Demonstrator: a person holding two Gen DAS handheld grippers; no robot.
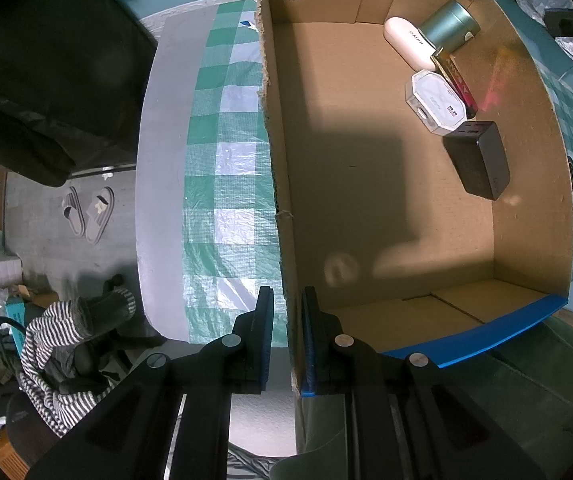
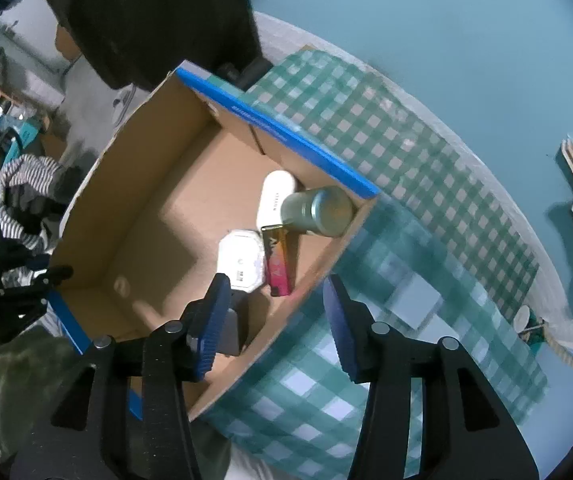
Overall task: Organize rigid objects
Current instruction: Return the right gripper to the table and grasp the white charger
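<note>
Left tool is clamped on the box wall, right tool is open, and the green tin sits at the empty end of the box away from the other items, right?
Not quite. The green tin lies among the other items, against the white case, as the left wrist view shows. The left tool does grip the box wall, and the right tool is open.

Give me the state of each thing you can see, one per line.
Cardboard box: open-topped, upright on the checked cloth.
Left gripper: jaws closed on the box's side wall.
Right gripper: jaws open, empty, straddling the box's other wall.
Green tin: lying on its side.
White case: closed.
Black power bank: lying flat.
</note>
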